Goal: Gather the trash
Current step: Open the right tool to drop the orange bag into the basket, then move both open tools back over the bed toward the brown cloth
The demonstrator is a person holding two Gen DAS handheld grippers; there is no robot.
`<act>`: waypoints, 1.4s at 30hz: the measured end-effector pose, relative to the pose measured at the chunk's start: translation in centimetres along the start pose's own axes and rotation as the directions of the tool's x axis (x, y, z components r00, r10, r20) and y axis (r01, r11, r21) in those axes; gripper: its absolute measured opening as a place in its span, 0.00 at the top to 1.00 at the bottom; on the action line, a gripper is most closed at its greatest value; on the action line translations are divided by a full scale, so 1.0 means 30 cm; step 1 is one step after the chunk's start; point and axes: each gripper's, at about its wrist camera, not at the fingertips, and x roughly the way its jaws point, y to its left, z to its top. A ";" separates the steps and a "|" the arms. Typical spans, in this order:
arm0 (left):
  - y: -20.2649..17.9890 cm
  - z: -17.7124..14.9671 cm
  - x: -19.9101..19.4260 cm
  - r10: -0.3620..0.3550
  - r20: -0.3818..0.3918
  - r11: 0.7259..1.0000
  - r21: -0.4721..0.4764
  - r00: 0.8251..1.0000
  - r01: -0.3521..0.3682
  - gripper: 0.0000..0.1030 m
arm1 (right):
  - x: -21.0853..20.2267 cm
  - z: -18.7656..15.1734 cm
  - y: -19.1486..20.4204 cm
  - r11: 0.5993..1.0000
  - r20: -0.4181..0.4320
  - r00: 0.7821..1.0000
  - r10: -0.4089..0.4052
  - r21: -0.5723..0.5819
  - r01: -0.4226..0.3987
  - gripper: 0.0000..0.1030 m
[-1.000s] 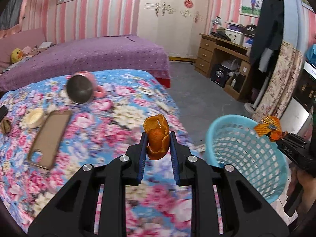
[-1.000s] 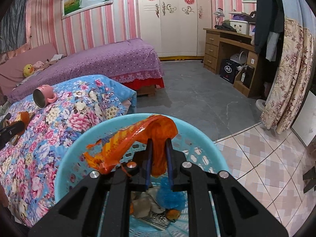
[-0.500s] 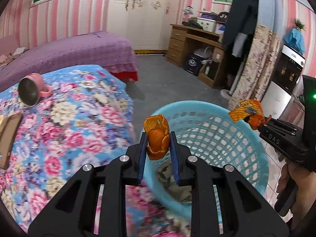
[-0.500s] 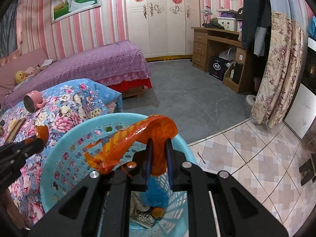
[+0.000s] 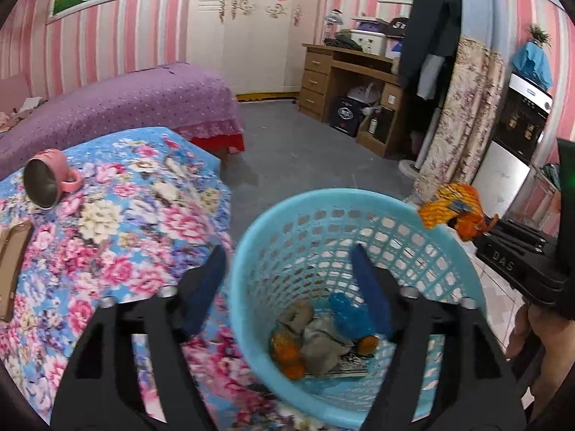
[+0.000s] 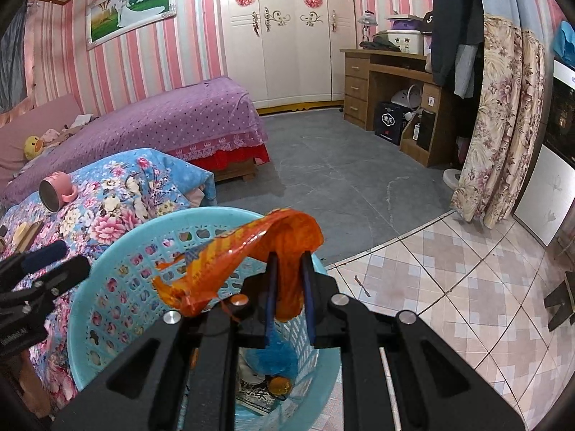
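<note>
A light blue plastic basket (image 5: 442, 251) stands beside the flowered bed (image 5: 118, 237); it also shows in the right wrist view (image 6: 107, 273). Orange peel (image 5: 287, 355), grey scraps and a blue wrapper lie in its bottom. My left gripper (image 5: 287, 269) is open and empty over the basket's near rim. My right gripper (image 6: 289, 269) is shut on an orange snack wrapper (image 6: 237, 262) and holds it above the basket's far rim; the wrapper also shows in the left wrist view (image 5: 452, 212).
A pink mug (image 5: 46, 179) lies on its side on the flowered bed, near a phone case (image 5: 10, 251). A purple bed (image 6: 172, 118), a wooden desk (image 6: 388, 82) and a flowered curtain (image 6: 503, 125) stand around the grey floor.
My left gripper moved right over the basket, opened, and the orange peel it held dropped into the basket. My right gripper stayed shut on the wrapper above the rim.
</note>
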 end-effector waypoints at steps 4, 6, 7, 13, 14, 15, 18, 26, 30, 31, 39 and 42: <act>0.059 0.000 -0.014 0.037 0.003 0.999 -0.023 0.999 -0.037 0.16 | 0.001 -0.002 0.000 1.000 0.000 1.000 0.001 -0.003 -0.001 0.87; 0.088 0.003 -0.018 0.059 0.002 0.998 -0.028 0.998 -0.059 0.14 | 0.004 -0.004 0.000 1.000 -0.002 1.000 -0.002 -0.005 0.002 0.86; 0.104 0.004 -0.023 0.070 0.005 0.997 -0.034 0.998 -0.070 0.14 | 0.004 -0.003 0.000 1.000 -0.003 1.000 -0.006 -0.004 0.006 0.85; 0.159 0.013 -0.059 0.098 0.024 0.994 -0.053 0.995 -0.097 0.13 | 0.021 -0.005 0.025 1.000 -0.017 1.000 -0.008 -0.018 0.007 0.71; 0.161 0.013 -0.065 0.102 0.028 0.994 -0.052 0.994 -0.101 0.13 | 0.024 -0.005 0.033 1.000 -0.021 1.000 -0.003 -0.023 0.003 0.62; 0.165 0.013 -0.071 0.108 0.032 0.993 -0.050 0.994 -0.107 0.13 | 0.027 -0.006 0.042 1.000 -0.024 1.000 0.000 -0.029 0.000 0.56; 0.173 0.011 -0.088 0.121 0.042 0.992 -0.044 0.992 -0.119 0.12 | 0.031 -0.006 0.059 0.999 -0.031 1.000 0.002 -0.037 -0.003 0.44; 0.204 0.014 -0.128 0.136 0.055 0.990 -0.052 0.989 -0.133 0.10 | 0.024 -0.007 0.087 0.999 -0.018 0.999 -0.035 -0.037 0.034 0.10; 0.220 0.007 -0.140 0.144 0.056 0.988 -0.056 0.988 -0.141 0.09 | 0.016 0.000 0.096 0.998 -0.013 0.998 -0.056 -0.034 0.055 0.08; 0.226 0.006 -0.144 0.148 0.057 0.988 -0.055 0.987 -0.144 0.09 | 0.012 0.002 0.102 0.998 -0.008 0.998 -0.063 -0.032 0.062 0.07; 0.311 0.002 -0.193 0.172 0.062 0.983 -0.071 0.983 -0.167 0.06 | -0.006 0.034 0.168 0.999 0.024 0.998 -0.052 0.003 0.051 0.04; 0.362 0.000 -0.222 0.190 0.068 0.980 -0.072 0.979 -0.186 0.06 | -0.002 0.043 0.223 0.999 0.027 0.999 -0.039 -0.013 0.039 0.04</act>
